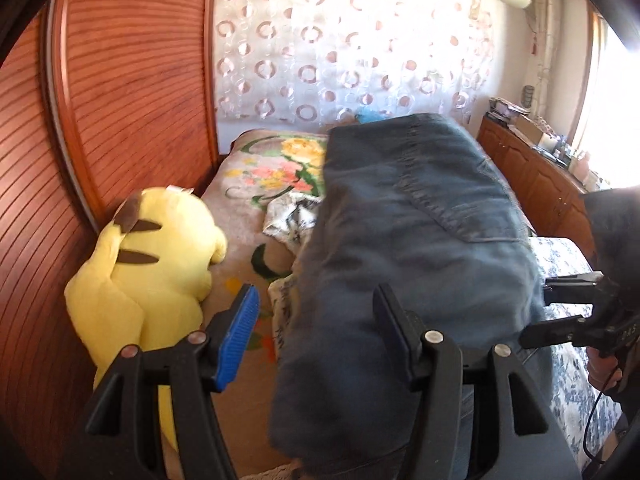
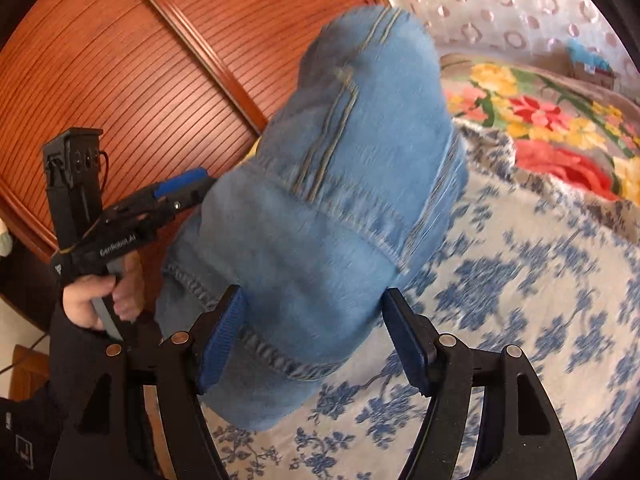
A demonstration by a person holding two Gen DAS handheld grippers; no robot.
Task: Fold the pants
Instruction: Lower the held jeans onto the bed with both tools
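Bed hemmed in on the left

A yellow plush toy [image 1: 148, 268] and the wooden wardrobe [image 1: 132, 92] block the left; the floral bedspread [image 2: 520, 320] lies open to the right of the jeans [image 2: 344, 184].

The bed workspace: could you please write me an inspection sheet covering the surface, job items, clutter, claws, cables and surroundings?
Surface: bed with a blue-flowered bedspread and a bright floral blanket.
Job's things: blue jeans bundled on the bed, partly folded.
Clutter: yellow plush toy by the wardrobe; crumpled patterned cloth beside the jeans.
Claws: left claw open, jeans between its fingers, one pad clear of the denim; right claw open around the jeans.
Cables: black cable hanging below the right hand's tool.
Surroundings: slatted wooden wardrobe, ring-patterned curtain, wooden cabinet with items on top.
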